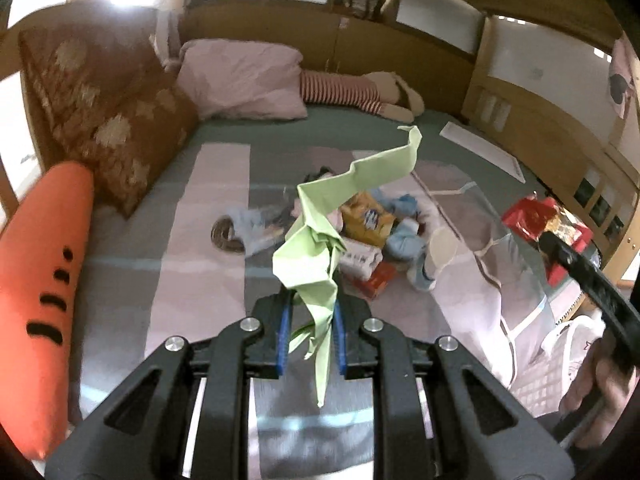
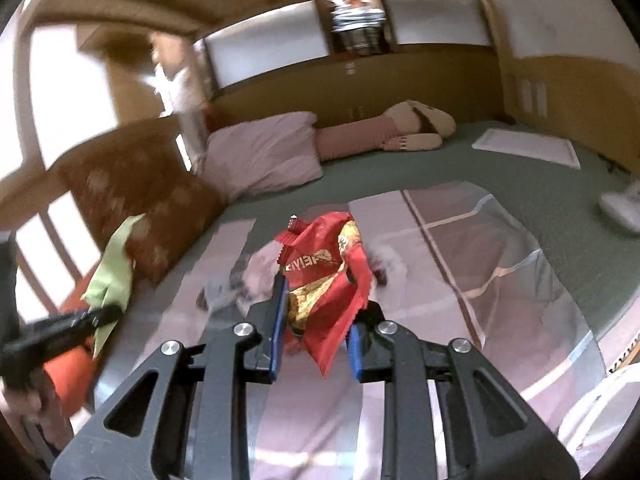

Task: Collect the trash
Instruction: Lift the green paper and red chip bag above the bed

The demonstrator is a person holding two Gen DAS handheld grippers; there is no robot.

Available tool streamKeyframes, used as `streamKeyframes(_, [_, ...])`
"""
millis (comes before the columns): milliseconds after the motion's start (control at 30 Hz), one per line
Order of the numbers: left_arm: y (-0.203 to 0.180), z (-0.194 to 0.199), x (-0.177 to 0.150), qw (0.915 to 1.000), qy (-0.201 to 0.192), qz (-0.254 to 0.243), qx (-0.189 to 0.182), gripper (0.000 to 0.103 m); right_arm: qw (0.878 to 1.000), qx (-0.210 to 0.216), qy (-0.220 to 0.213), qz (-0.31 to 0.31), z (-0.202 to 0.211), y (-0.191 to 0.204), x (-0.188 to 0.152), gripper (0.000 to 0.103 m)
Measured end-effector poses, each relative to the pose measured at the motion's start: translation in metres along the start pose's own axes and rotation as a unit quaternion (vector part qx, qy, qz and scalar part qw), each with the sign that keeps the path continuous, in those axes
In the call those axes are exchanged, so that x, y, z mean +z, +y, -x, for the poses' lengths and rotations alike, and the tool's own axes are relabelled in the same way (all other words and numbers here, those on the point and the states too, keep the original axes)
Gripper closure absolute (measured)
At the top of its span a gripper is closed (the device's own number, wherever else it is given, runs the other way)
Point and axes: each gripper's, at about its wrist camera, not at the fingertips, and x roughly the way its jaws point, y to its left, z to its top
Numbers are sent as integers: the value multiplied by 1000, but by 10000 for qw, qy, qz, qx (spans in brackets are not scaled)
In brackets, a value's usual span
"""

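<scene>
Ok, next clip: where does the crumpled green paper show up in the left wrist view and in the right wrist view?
Left wrist view: the green paper fills the centre, clamped in the left gripper and rising above the bed.
Right wrist view: the green paper sits at the left edge, held by the left gripper, in front of the brown cushion.
Shared landmark: the pink pillow at the head of the bed.

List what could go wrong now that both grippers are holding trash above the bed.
1. The crumpled light-green paper is pinched only at its lower end by the left gripper; its long free part could snag or slip out.
2. The red foil snack wrapper in the right gripper hangs loosely, and crumbs could fall on the striped bedspread.
</scene>
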Motion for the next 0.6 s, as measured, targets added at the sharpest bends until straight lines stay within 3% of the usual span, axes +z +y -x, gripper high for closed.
streamKeyframes(167, [-2,-12,-12,9998,175,-26,74,84,9993,-58,121,350,-8,11,-5,77])
streamKeyframes(600, [-4,-18,-15,9997,166,19,204,83,9986,-33,311,428,-15,15,-9,77])
